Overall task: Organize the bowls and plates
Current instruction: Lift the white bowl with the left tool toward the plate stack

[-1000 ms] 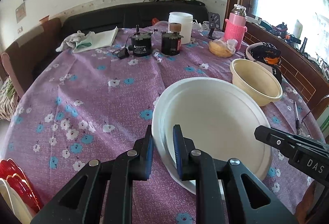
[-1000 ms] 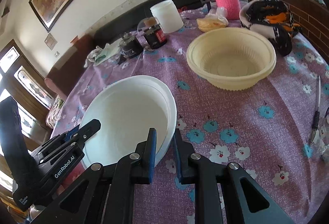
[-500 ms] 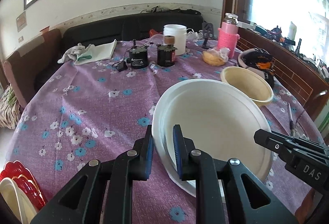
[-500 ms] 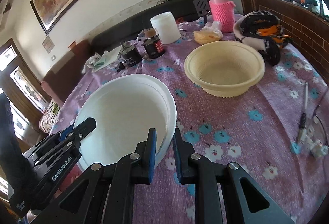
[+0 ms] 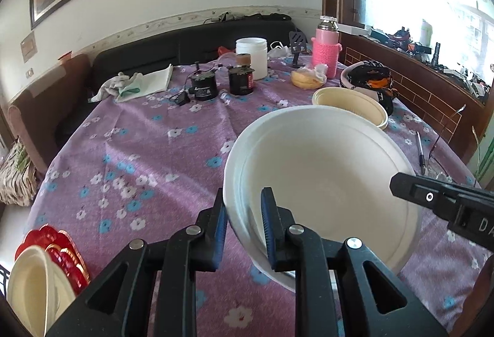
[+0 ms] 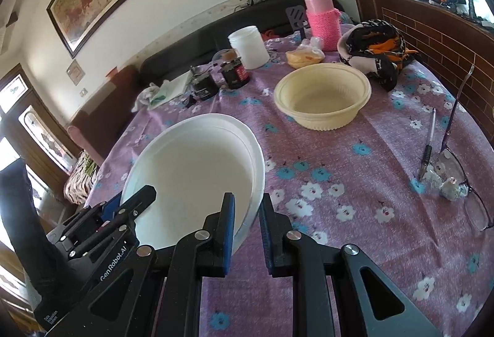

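A large white plate [image 5: 321, 179] is held up off the purple flowered table [image 5: 139, 151], tilted. My left gripper [image 5: 244, 222] is shut on its near left rim. My right gripper [image 6: 247, 222] is shut on its opposite rim; the plate also shows in the right wrist view [image 6: 194, 176]. A cream bowl [image 6: 322, 96] stands on the table beyond the plate, also in the left wrist view [image 5: 350, 105]. A stack of red and cream dishes [image 5: 46, 269] sits at the lower left, off the table edge.
At the far side stand a white jar [image 5: 251, 57], two dark jars [image 5: 222, 83], a pink flask [image 5: 325, 54], a bagged bun [image 5: 305, 79] and a cloth [image 5: 139, 83]. A patterned cloth bundle [image 6: 375, 49], a pen [image 6: 427, 148] and glasses [image 6: 463, 176] lie at the right.
Both grippers have lifted the white plate upward off the table, keeping their grip on its rims. The table and cream bowl now look lower and farther away.
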Motion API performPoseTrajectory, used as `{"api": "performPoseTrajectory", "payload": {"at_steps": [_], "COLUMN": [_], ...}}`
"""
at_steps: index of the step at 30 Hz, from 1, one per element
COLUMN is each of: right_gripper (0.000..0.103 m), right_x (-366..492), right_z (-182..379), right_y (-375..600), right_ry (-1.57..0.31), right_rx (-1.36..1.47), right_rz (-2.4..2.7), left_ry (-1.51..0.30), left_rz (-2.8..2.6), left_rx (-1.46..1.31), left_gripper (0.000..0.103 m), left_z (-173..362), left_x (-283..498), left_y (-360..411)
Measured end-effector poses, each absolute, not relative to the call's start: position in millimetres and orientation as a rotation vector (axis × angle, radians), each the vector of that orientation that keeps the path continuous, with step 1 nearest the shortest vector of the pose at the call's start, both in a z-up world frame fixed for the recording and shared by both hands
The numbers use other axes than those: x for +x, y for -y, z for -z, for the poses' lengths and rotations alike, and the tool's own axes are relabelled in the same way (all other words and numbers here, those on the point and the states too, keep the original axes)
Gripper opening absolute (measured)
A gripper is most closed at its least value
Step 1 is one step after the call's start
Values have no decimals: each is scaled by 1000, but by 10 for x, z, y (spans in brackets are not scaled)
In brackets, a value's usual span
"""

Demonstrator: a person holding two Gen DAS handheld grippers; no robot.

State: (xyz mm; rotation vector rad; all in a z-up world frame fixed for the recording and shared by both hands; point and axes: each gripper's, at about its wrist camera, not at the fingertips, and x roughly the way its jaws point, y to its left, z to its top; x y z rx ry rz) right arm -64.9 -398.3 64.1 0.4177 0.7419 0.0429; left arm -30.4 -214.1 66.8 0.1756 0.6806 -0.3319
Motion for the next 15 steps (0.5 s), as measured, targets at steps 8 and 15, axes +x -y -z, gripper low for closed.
{"api": "performPoseTrajectory", "payload": {"at_steps": [8,15], "right_gripper": [18,18], "right_x": [-708,-745], "right_z": [-681,-741], "right_y": [3710,3433], "right_ry": [-749,-747], "right_rx": [393,366], "right_rz": [-85,-129], "left_ry": [-677,-659], "left_rz": [299,256], "left_rx": [154,130], "left_gripper": [19,19], "left_z": [-682,-767], "left_x": [-438,-572], "left_y": [1855,1537]}}
